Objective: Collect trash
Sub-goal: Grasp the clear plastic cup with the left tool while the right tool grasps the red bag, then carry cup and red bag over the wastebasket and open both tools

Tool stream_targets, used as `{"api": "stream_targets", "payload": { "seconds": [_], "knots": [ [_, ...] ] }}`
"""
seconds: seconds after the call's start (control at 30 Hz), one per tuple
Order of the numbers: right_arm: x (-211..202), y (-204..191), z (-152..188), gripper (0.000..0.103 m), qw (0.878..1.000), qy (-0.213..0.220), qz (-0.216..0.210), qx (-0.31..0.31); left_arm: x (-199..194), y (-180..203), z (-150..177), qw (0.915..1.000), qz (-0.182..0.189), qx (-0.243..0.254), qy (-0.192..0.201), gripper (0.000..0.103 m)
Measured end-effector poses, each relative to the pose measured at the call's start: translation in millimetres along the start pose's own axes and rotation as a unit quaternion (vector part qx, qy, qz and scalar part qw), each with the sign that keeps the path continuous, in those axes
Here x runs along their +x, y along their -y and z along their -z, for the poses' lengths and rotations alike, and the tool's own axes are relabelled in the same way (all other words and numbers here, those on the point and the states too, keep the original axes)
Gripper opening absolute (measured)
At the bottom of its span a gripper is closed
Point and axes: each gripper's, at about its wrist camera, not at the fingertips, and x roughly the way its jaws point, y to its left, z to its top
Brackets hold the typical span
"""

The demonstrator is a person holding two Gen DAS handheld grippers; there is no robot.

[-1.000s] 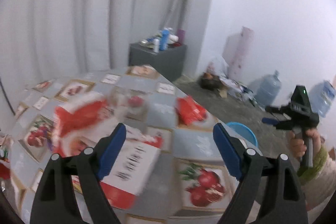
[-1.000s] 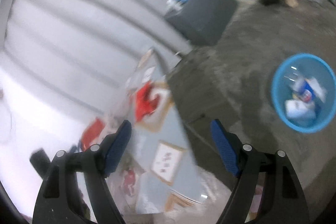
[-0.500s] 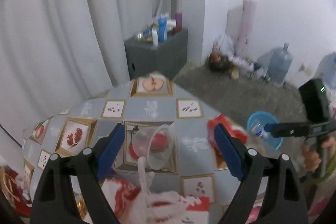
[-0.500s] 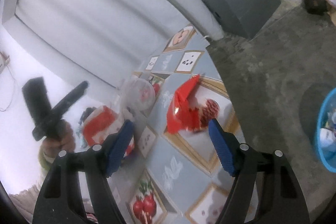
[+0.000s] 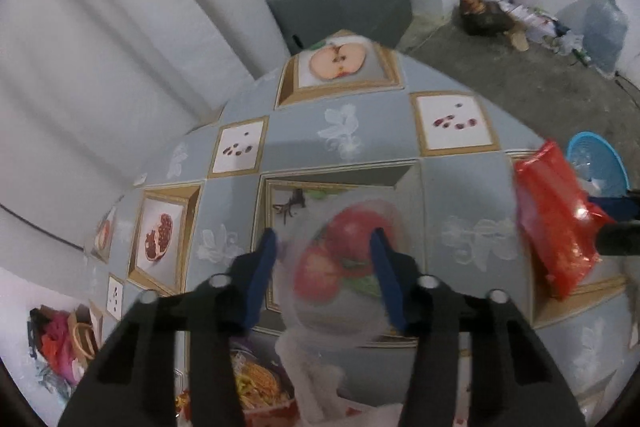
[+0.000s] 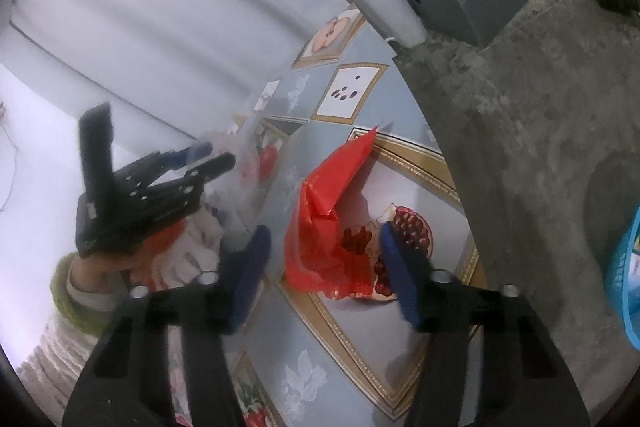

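A clear plastic cup (image 5: 332, 267) is straddled by the closing left tool (image 5: 324, 255) (contact unclear); the closing right tool (image 6: 324, 247) brackets a crumpled red wrapper (image 6: 324, 219) on the bench (image 5: 460, 195).

We've got the clear plastic cup (image 5: 336, 267) lying betw. the left gripper (image 5: 323, 251) pads, jaws just been closing round it; contact too blurred to call. Right of it, a strip of bare tablecloth (image 5: 464, 195), then the red wrapper (image 6: 324, 223) near the table edge. Right gripper (image 6: 326, 237) straddles that wrapper, jaws also just narrowing, little slack either side. Beyond the edge, open floor (image 6: 520, 115) runs to the blue basket (image 5: 596, 163). Near side's crowded w/ packets (image 5: 260, 383). Far end of table's free.
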Motion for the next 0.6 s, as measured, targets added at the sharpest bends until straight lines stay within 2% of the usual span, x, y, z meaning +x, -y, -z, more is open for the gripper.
{"api": "stream_targets", "payload": {
  "seconds": [0.03, 0.07, 0.2, 0.27, 0.6],
  "knots": [
    [-1, 0, 2, 0.034, 1.0, -0.003, 0.005, -0.002, 4, -2, 0, 1.0, 0.001, -0.005, -0.007, 0.033],
    [0, 0, 3, 0.032, 1.0, -0.002, 0.006, -0.003, 6, -3, 0, 0.9999, 0.002, -0.009, -0.011, 0.027],
    [0, 1, 6, 0.021, 1.0, -0.005, 0.007, -0.008, 12, -2, 3, 0.9998, -0.012, -0.006, -0.015, 0.016],
    [3, 3, 5, 0.018, 1.0, -0.005, 0.004, -0.005, 13, -1, 5, 0.9997, -0.021, -0.002, -0.014, 0.01],
    [-3, 13, 10, 0.008, 1.0, -0.002, -0.011, 0.017, 0, 0, 3, 0.999, -0.04, 0.013, 0.015, 0.007]
  ]
}}
